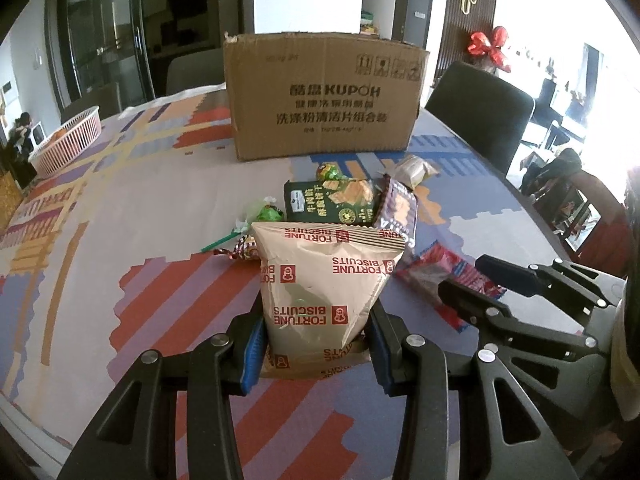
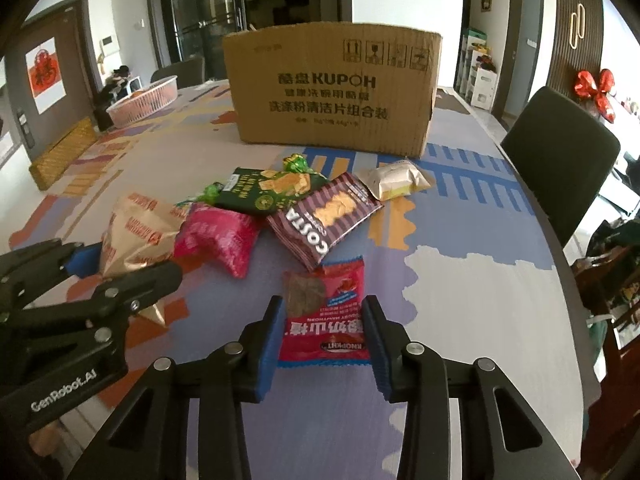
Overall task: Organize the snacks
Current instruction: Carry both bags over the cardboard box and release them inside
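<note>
Between left gripper (image 1: 316, 344) pads, puffy beige Fortune Biscuits bag (image 1: 324, 280), red lettering.

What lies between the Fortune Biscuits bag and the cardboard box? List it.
From the left tool, the Fortune Biscuits bag faces the cardboard box across the green cracker pack, the Costa pack and green-wrapped candies. Lifting over them looks feasible.

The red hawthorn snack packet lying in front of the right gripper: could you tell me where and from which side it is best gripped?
Grip the red hawthorn packet across its near half, coming from the near edge with the right gripper. It lies flat, clear of the pile, and its long side edges already sit between the open fingers.
</note>
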Tool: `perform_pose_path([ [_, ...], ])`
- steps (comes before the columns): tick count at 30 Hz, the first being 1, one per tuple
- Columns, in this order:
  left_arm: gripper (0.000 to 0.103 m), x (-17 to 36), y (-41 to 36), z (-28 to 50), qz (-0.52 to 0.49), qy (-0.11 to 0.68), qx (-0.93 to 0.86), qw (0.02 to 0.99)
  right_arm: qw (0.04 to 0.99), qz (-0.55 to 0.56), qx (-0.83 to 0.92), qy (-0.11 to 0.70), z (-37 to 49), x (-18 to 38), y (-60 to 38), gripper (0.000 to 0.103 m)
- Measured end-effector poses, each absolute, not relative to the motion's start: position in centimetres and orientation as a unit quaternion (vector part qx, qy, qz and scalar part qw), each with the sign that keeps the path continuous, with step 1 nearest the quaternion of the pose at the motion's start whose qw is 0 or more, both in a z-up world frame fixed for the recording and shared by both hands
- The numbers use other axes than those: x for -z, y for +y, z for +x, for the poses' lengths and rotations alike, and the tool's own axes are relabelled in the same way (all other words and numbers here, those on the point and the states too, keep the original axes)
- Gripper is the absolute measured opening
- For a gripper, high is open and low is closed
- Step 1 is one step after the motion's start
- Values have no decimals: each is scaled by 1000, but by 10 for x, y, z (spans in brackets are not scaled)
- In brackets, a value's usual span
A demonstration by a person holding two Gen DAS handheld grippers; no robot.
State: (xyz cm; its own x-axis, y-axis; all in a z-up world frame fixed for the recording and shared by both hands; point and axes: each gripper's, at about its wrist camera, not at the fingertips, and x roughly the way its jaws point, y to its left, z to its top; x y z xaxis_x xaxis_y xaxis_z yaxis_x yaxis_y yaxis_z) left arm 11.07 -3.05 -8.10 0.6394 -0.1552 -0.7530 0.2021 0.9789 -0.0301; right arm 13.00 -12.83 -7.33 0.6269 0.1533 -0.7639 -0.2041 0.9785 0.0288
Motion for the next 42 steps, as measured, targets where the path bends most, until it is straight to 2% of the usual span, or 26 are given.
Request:
perform_pose_path([
  [10,44,77,-32,99,32,410,94,907,890,-6,-109,443,126,83,-136,38],
  [13,44,79,-31,101,30,413,94,905,889,-2,-110,444,128,83,-136,42],
  [16,44,81,-29,103,27,419,94,903,886,-11,-115,448,131,85,-131,53],
  [24,44,85,-26,107,22,427,90,899,882,-40,-110,457,142,93,-121,52],
  [26,44,85,-25,109,22,429,89,899,881,-43,-108,459,143,94,-121,44],
  [30,44,82,-23,112,20,430,87,899,880,-45,-110,460,142,91,-121,42],
  [42,44,52,-22,121,20,399,92,912,906,-22,-103,410,138,39,-135,42],
])
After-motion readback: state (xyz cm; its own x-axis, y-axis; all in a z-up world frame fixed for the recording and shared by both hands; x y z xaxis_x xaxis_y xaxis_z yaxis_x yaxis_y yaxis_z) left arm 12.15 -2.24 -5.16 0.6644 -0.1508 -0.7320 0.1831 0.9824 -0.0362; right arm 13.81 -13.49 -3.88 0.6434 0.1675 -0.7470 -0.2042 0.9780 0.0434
